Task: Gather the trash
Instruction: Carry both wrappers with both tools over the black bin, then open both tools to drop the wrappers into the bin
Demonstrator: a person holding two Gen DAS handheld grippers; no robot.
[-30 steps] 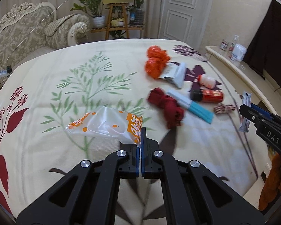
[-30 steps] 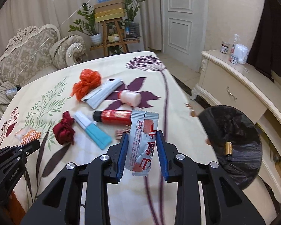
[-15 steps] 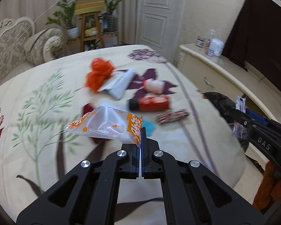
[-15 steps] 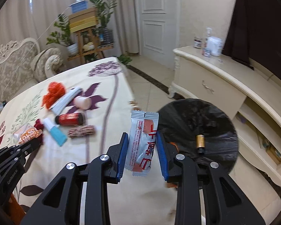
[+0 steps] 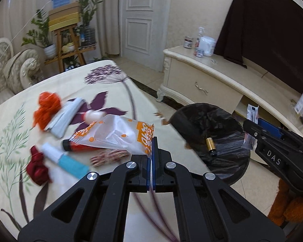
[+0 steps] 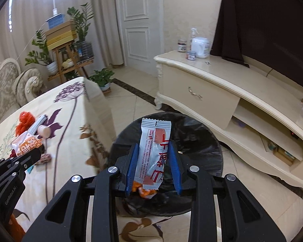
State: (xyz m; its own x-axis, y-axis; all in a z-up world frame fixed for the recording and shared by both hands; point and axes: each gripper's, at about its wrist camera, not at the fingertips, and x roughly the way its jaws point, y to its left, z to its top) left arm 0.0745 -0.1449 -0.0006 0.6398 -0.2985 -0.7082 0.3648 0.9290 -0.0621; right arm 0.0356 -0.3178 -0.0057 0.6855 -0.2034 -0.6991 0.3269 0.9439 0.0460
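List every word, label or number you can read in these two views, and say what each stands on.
"DAS": side of the right gripper.
"GenRobot.AI": body of the left gripper.
Silver snack packet: large red characters, fine print too small to read.
Orange-and-clear wrapper: orange lettering, not legible.
Sideboard jars: labels too small.

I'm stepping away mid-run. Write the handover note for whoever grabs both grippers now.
Left gripper: shut on the clear orange-printed plastic bag, over the table edge.
Right gripper: shut on the silver-and-red snack sachet, above the black-lined round bin.
Done: a gold battery lies in the bin.
Left: drop both, then judge what on the floral tablecloth is trash.
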